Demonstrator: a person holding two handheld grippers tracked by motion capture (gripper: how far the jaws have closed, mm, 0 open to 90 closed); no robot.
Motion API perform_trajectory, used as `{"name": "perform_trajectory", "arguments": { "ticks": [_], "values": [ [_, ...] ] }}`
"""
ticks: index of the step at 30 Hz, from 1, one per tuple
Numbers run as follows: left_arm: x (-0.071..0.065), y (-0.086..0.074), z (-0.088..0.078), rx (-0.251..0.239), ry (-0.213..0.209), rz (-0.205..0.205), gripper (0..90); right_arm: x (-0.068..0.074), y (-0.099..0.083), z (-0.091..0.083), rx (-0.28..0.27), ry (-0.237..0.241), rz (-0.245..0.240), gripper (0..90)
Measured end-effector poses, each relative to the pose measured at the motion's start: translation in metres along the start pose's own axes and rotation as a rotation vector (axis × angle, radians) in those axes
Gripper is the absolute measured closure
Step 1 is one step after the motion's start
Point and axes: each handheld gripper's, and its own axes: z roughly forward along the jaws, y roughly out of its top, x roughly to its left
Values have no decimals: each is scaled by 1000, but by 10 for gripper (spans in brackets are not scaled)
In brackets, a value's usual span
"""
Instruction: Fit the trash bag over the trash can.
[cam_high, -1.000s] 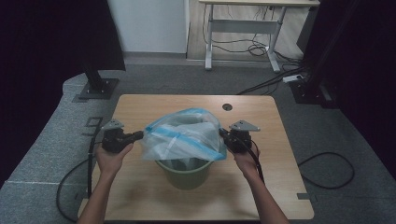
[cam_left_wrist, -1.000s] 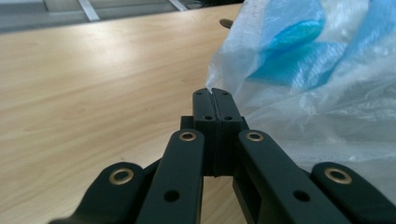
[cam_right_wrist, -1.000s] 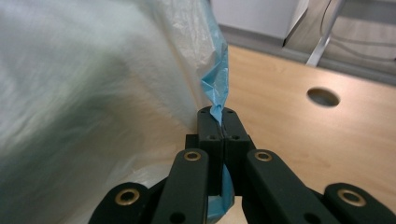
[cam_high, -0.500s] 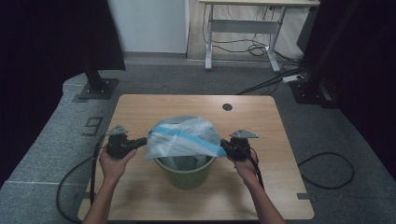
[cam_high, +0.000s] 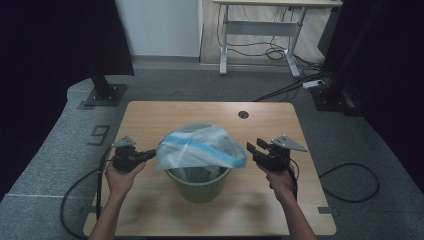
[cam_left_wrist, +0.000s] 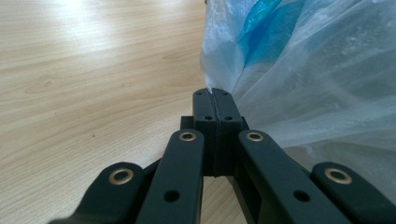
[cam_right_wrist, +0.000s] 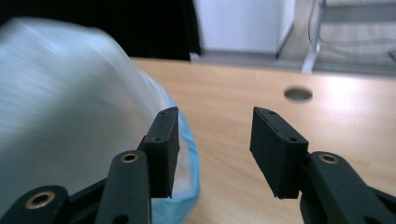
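left gripper (cam_high: 150, 155): jaws together, clamped on the left edge of the plastic bag (cam_high: 200, 147); in the left gripper view the film is pinched right at the jaw tips (cam_left_wrist: 215, 105)
right gripper (cam_high: 256, 150): jaws apart, have just been opening, nothing between them; sits just right of the bag, not touching
bag: translucent with a blue band, draped over the mouth of the green bin (cam_high: 198, 184), bulging above the rim; blurred in the right gripper view (cam_right_wrist: 70, 116)
bin: upright, mid surface (cam_high: 165, 112), between the two hands
surface: light wood, round cable hole (cam_high: 243, 114) near the far edge
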Motion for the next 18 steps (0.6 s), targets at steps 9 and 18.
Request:
{"name": "perform_trajectory", "arguments": {
  "ticks": [9,18],
  "values": [
    [-10,8,-4,-24,-7,17,900,48,26,-25,32,200,-139,393],
    [-11,10,-4,-23,-5,19,900,88,25,-1,126,320,-237,360]
  ]
}}
